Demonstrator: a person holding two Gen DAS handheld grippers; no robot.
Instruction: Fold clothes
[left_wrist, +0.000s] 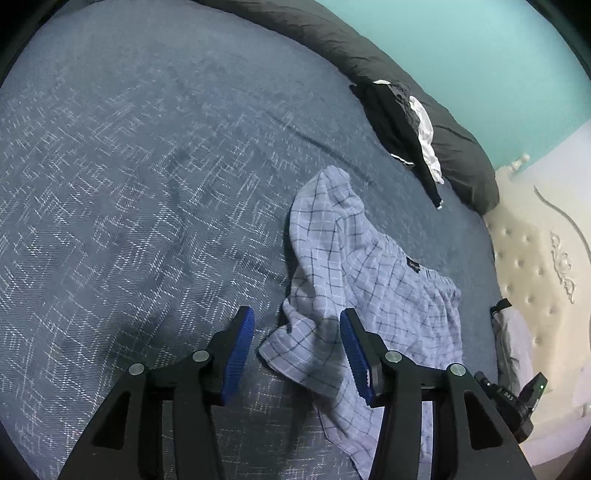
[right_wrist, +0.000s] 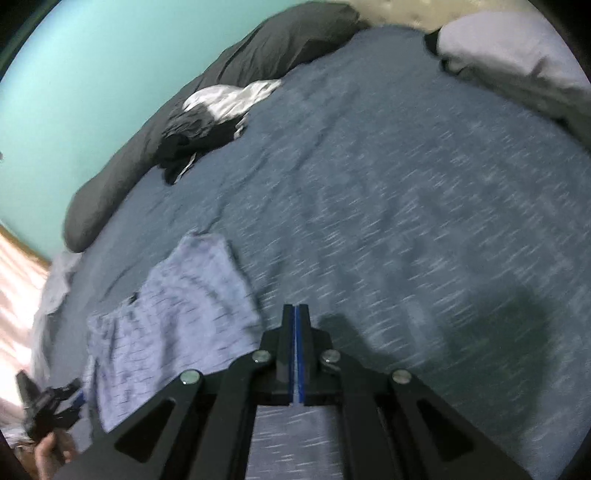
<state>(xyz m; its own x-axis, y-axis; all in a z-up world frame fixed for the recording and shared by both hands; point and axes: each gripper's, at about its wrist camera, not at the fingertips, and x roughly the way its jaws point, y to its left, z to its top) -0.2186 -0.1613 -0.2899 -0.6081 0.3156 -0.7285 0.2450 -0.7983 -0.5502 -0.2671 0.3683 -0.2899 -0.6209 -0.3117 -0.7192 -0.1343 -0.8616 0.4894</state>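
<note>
From the left wrist camera, the left gripper (left_wrist: 297, 321) hangs over the bed with its jaws spread wide, blue pads (left_wrist: 242, 343) facing each other and nothing between them. Just beyond it lies the checked shorts (left_wrist: 373, 280), pale blue with dark grid lines, crumpled on the blue bedspread (left_wrist: 147, 184); one hem corner sits in the gap between the fingers, below them. A small dark label (left_wrist: 413, 264) shows near the waistband, too small to read. Past the shorts, a heap of black and white clothes (left_wrist: 406, 122) rests against a long dark grey bolster (left_wrist: 388, 62) that lines the far edge of the bedspread. Behind that, a turquoise wall (left_wrist: 480, 48). Beside the shorts, off the bedspread, a cream tufted headboard (left_wrist: 528, 258) with carved scrollwork. The other tool's black body pokes in at the lower corner, with white characters on it I can't make out and a green light.

Over to the right wrist camera, and it's blurred. The right gripper (right_wrist: 296, 314) has its jaws pressed together, only a thin blue line between them; whether cloth is pinched there, I cannot tell. The checked shorts (right_wrist: 177, 310) lie right beside it, reaching under the tool's frame. Beyond the shorts, the same clothes heap (right_wrist: 207, 122) against the bolster (right_wrist: 258, 48), turquoise wall (right_wrist: 74, 74) behind. Across the bedspread (right_wrist: 406, 184) from the shorts, a pale grey pillow (right_wrist: 509, 48). At the bottom corner near the shorts, a hand (right_wrist: 48, 452) grips the other black tool.
</note>
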